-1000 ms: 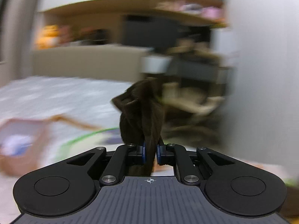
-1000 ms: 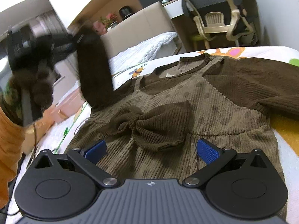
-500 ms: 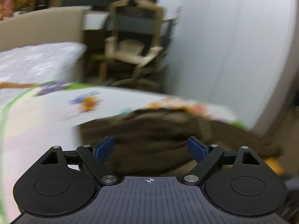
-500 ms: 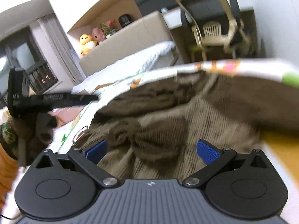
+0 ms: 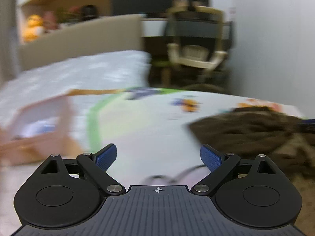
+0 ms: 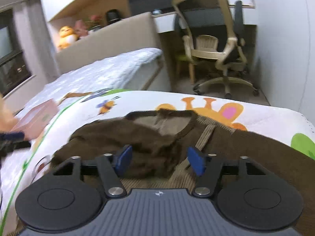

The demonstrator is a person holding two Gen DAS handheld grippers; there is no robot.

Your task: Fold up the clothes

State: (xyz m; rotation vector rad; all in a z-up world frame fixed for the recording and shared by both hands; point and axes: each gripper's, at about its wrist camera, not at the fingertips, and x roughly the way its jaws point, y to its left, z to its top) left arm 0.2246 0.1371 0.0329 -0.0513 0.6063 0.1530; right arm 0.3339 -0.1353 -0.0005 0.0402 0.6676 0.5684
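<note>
On the cartoon-print bedsheet, the brown knit-and-corduroy dress lies under the right gripper, jaws closing around the folded sleeve, risking a multi-layer pinch; left gripper is opening, empty.

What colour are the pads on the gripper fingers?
Blue pads, clearest in the left wrist view.

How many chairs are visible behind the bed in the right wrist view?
2: a beige office chair on a wheeled base beside the desk, and a smaller beige plastic chair tucked in front of it, partly hidden by its frame. Others could be hidden behind them.
</note>
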